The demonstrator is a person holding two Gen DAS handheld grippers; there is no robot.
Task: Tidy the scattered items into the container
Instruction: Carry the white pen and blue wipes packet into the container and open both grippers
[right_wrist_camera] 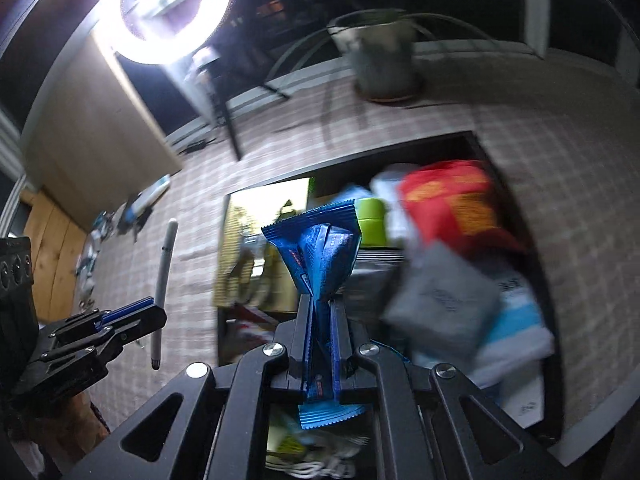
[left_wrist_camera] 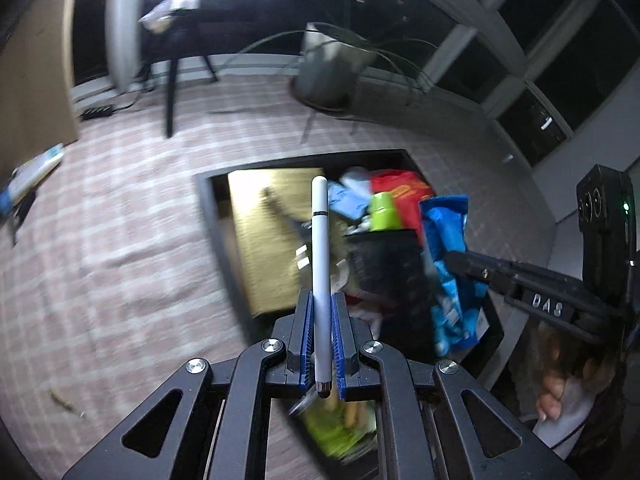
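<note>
My left gripper (left_wrist_camera: pixel 322 300) is shut on a white stylus pen (left_wrist_camera: pixel 321 240) that stands up between its blue pads, above the dark container (left_wrist_camera: pixel 208 208). It also shows in the right wrist view (right_wrist_camera: pixel 154 308) with the pen (right_wrist_camera: pixel 164 272). My right gripper (right_wrist_camera: pixel 321 304) is shut on a blue snack wrapper (right_wrist_camera: pixel 320 252) over the container (right_wrist_camera: pixel 222 264). In the left wrist view the right gripper's finger (left_wrist_camera: pixel 480 272) touches the blue wrapper (left_wrist_camera: pixel 448 240). The container holds a yellow box (left_wrist_camera: pixel 268 232), a red packet (right_wrist_camera: pixel 452 204), a green cup (right_wrist_camera: pixel 370 220) and other items.
A chequered rug (left_wrist_camera: pixel 120 240) covers the floor. A potted plant (left_wrist_camera: pixel 332 68) stands at the back, with a ring light (right_wrist_camera: pixel 164 8) on a tripod and a wooden cabinet (right_wrist_camera: pixel 92 120) at the left. Small loose items (right_wrist_camera: pixel 136 208) lie by the cabinet.
</note>
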